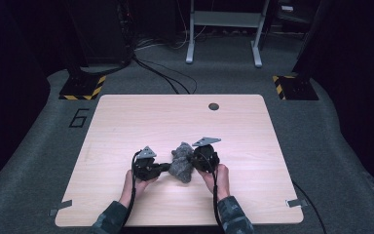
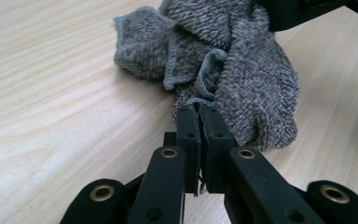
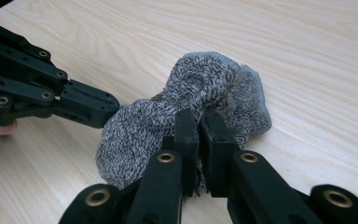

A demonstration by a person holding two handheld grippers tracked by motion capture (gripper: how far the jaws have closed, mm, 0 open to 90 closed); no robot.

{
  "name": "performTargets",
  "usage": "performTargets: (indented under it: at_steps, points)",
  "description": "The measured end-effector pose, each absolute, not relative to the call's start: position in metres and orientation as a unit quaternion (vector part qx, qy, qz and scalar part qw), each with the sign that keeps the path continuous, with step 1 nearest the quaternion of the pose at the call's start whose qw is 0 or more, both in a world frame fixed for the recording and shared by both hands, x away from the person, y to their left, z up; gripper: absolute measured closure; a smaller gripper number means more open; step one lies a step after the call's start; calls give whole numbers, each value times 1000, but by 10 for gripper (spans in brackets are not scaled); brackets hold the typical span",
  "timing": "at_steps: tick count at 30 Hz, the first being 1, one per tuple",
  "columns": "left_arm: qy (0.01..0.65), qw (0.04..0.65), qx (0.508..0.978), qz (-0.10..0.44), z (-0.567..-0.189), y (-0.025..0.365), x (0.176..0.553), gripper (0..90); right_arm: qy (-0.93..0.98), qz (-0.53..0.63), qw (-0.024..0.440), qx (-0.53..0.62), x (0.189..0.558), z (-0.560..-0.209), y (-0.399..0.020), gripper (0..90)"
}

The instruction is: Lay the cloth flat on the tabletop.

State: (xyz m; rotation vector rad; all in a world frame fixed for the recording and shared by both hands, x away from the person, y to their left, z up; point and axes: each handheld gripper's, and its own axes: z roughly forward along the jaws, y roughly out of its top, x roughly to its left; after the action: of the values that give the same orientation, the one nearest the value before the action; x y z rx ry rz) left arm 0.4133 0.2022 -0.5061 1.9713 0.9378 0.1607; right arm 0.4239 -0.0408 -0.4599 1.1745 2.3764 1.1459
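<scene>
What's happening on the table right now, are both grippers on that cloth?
Yes. A person holds a gripper in each hand over the wooden table. The left gripper and the right gripper are each shut on an edge of the crumpled grey towel, which lies bunched between them on the tabletop, not yet spread out.

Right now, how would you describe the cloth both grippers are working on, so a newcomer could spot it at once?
Start at the light wooden table and go to its near middle, where the person's two hands meet. Between the left gripper and the right gripper lies a crumpled grey towel, with each gripper shut on an edge of it. It is the one soft, speckled, stitched-hem thing among hard black parts.
</scene>
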Motion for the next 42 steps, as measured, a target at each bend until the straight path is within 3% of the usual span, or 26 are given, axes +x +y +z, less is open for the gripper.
performTargets:
  at_steps: [14, 29, 32, 36, 42]
  points:
    - [388, 474, 786, 84, -493, 220, 406, 876, 805, 410, 145, 403, 402, -449, -68, 854]
    - [402, 467, 783, 88, -498, 234, 396, 876, 802, 395, 147, 423, 369, -471, -102, 858]
    - [401, 466, 784, 83, -499, 233, 394, 873, 799, 399, 140, 428, 371, -472, -105, 801]
    - [396, 471, 784, 78, -496, 231, 394, 853, 792, 409, 141, 430, 379, -463, -100, 628]
    - [379, 453, 805, 53, -484, 229, 404, 644, 780, 425, 137, 439, 403, -445, -86, 526]
